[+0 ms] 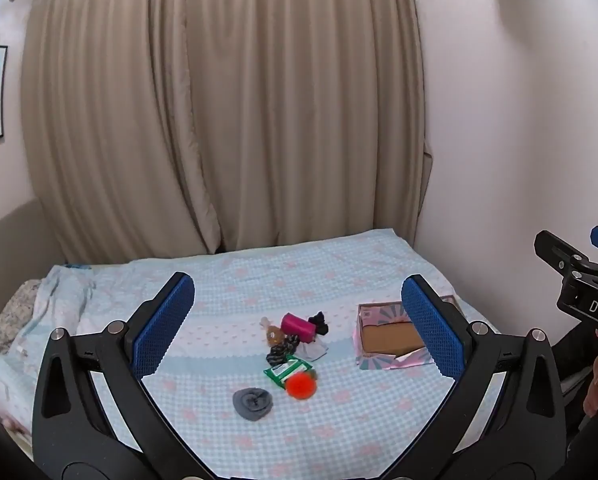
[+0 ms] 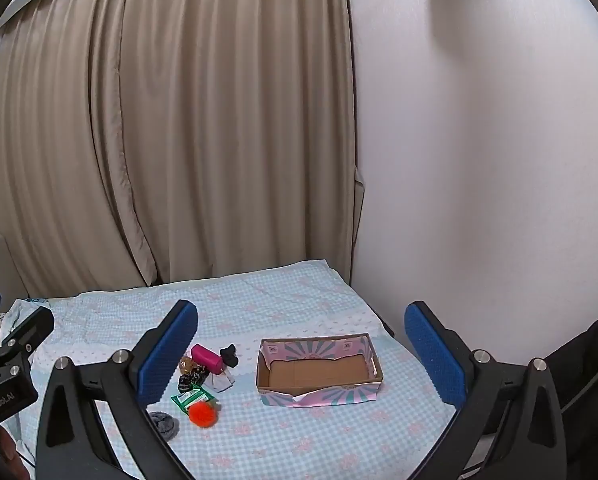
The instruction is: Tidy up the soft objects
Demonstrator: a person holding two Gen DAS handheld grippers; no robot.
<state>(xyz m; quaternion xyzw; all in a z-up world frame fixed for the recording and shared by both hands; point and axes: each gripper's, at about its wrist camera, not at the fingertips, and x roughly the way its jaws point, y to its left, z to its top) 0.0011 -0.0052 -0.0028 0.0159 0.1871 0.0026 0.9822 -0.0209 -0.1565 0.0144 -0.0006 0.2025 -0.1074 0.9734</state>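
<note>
A pile of soft items lies on the bed: a magenta roll (image 1: 297, 326) (image 2: 206, 357), a black scrunchie (image 1: 318, 322) (image 2: 228, 354), an orange pom-pom (image 1: 300, 386) (image 2: 202, 414), a green packet (image 1: 286, 371) (image 2: 190, 397) and a grey rolled sock (image 1: 253, 403) (image 2: 164, 424). An open, empty cardboard box (image 1: 391, 338) (image 2: 319, 370) stands to their right. My left gripper (image 1: 295, 328) is open and empty, held above the bed before the pile. My right gripper (image 2: 301, 356) is open and empty, held before the box.
The bed has a light blue checked sheet (image 1: 319, 432) (image 2: 299, 440). Beige curtains (image 1: 219, 120) hang behind it and a white wall (image 2: 479, 160) stands on the right. A crumpled blanket and pillow (image 1: 23, 320) lie at the left.
</note>
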